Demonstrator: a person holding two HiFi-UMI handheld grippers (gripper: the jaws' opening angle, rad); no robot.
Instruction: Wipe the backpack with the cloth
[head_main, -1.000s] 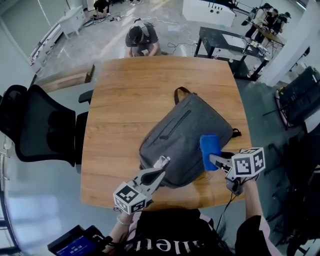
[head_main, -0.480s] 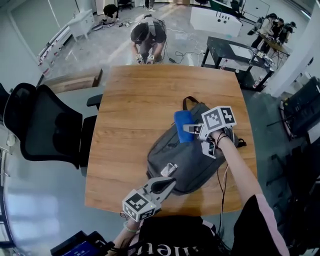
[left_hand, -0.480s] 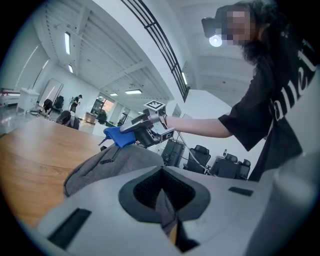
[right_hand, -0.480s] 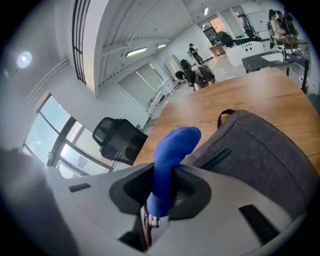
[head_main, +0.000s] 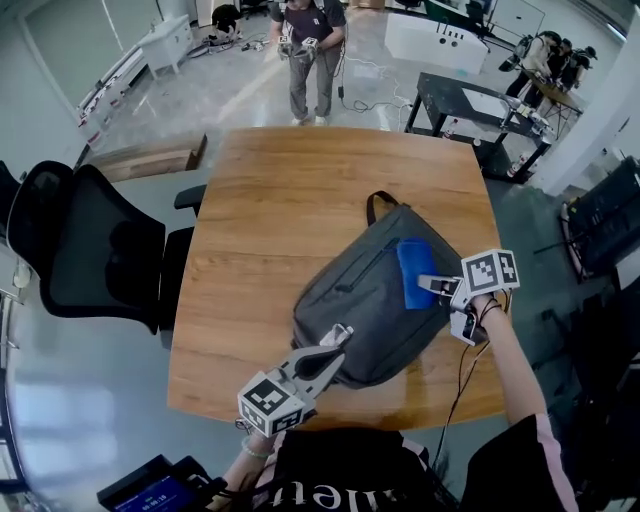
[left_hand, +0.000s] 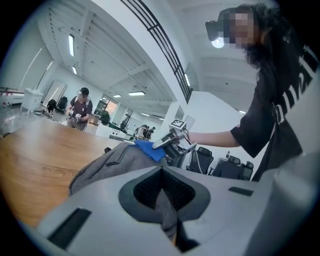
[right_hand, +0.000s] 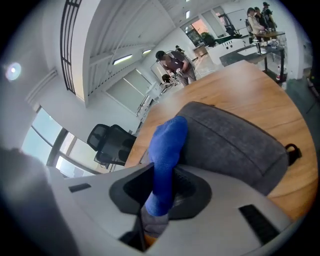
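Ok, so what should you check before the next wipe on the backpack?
1. Is the cloth gripped by the right gripper? Ok.
2. Is the cloth touching the backpack? Ok, it lies on the top side.
3. Is the left gripper holding the backpack steady? Ok, it is shut on grey fabric at the near edge.
4. Is the backpack resting on the table? Ok.
5. Is the cloth wet or dry? Cannot tell.

The right gripper (head_main: 432, 283) has dragged the blue cloth (head_main: 413, 272) back across the backpack (head_main: 360, 300), from its top end toward the table's (head_main: 270, 200) right edge.
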